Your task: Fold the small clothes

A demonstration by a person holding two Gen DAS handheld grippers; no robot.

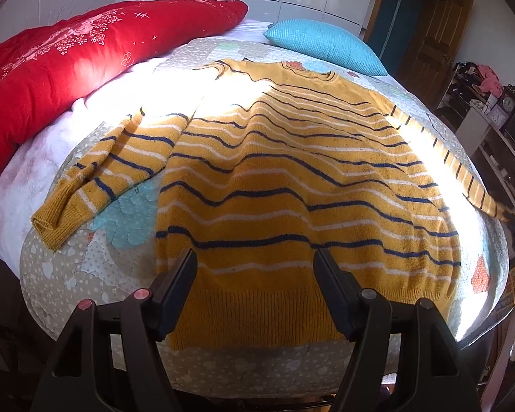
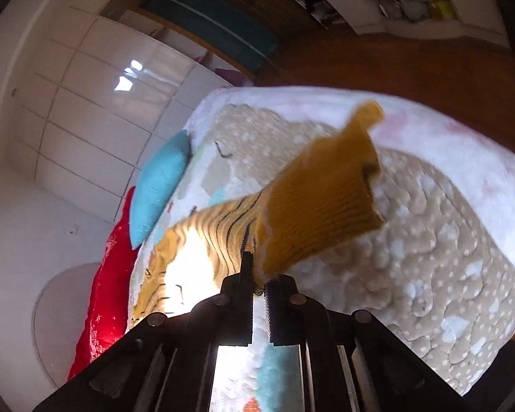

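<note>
A mustard-yellow sweater (image 1: 292, 178) with navy and white stripes lies flat on the bed, hem toward me, its left sleeve (image 1: 96, 175) spread to the left. My left gripper (image 1: 255, 257) is open and empty, hovering just above the hem. The right sleeve (image 1: 463, 164) runs off toward the bed's right edge. In the right wrist view my right gripper (image 2: 257, 274) is shut on that sleeve's ribbed cuff (image 2: 322, 202), lifted above the bed, blurred.
A red quilt (image 1: 68, 61) lies along the bed's left side and a turquoise pillow (image 1: 322, 44) at the head. The patterned bedspread (image 1: 86, 274) covers the bed. Shelves and clocks (image 1: 498, 113) stand to the right. White wardrobe doors (image 2: 68, 120) are behind.
</note>
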